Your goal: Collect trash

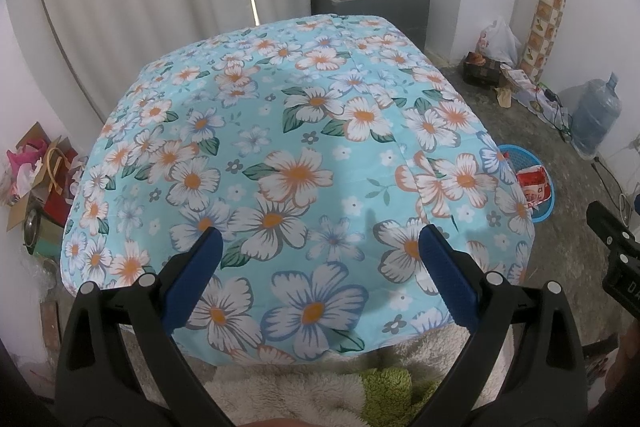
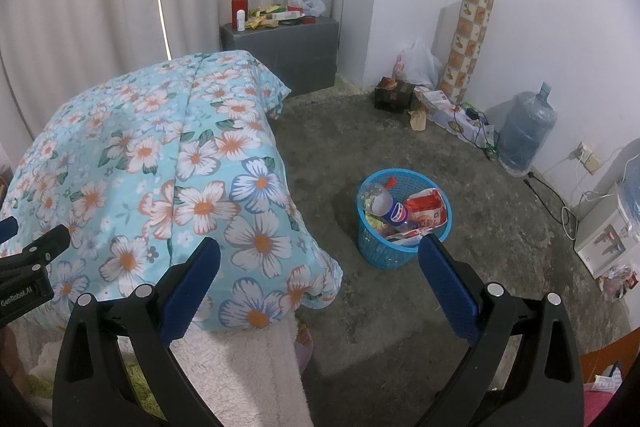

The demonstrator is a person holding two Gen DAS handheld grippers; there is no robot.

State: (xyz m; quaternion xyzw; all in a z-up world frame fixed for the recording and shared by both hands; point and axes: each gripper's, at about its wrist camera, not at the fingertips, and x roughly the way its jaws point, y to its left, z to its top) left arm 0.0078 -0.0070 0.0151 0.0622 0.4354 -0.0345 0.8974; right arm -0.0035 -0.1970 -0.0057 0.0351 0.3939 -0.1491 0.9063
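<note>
A blue plastic basket (image 2: 402, 254) stands on the concrete floor right of the table. It holds a clear bottle with a blue label (image 2: 387, 205), a red snack wrapper (image 2: 427, 209) and other scraps. In the left wrist view the basket (image 1: 545, 195) peeks out past the table edge with the red wrapper (image 1: 534, 185) in it. My left gripper (image 1: 320, 247) is open and empty above the floral tablecloth (image 1: 288, 163). My right gripper (image 2: 320, 259) is open and empty, over the table's right corner, with the basket just beyond its right finger.
The floral cloth (image 2: 160, 167) covers the table. A grey cabinet (image 2: 284, 47) with a red flask and clutter stands at the back. Bags, boxes, a patterned roll (image 2: 468, 43) and a water jug (image 2: 524, 131) line the right wall. Cables cross the floor there. Boxes (image 1: 36, 179) lie at left.
</note>
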